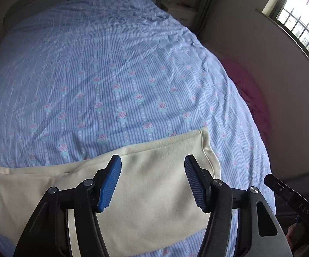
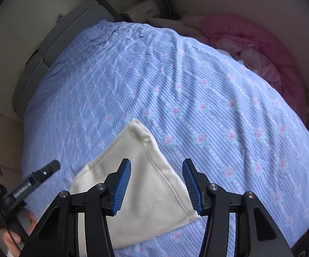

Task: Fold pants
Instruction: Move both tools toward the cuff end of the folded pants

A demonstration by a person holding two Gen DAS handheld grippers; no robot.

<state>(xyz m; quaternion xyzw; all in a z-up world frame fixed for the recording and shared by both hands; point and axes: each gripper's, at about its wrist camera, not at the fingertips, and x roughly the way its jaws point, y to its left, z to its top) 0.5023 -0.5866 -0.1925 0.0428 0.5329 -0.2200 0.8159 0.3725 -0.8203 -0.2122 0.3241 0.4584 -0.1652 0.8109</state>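
Cream pants (image 1: 150,184) lie flat on the blue striped bedspread (image 1: 111,68) near the bed's front edge, with a hemmed end to the right. My left gripper (image 1: 153,182) is open and empty, held above the pants. In the right wrist view the pants (image 2: 148,171) show a hemmed corner pointing away. My right gripper (image 2: 156,186) is open and empty above that hemmed end. The left gripper's body (image 2: 26,188) shows at the left edge of that view.
A pink blanket (image 2: 261,49) is bunched between the bed's right side and the wall. A grey headboard (image 2: 68,27) and a white nightstand (image 1: 182,10) stand at the far end. A barred window (image 1: 299,21) is at right.
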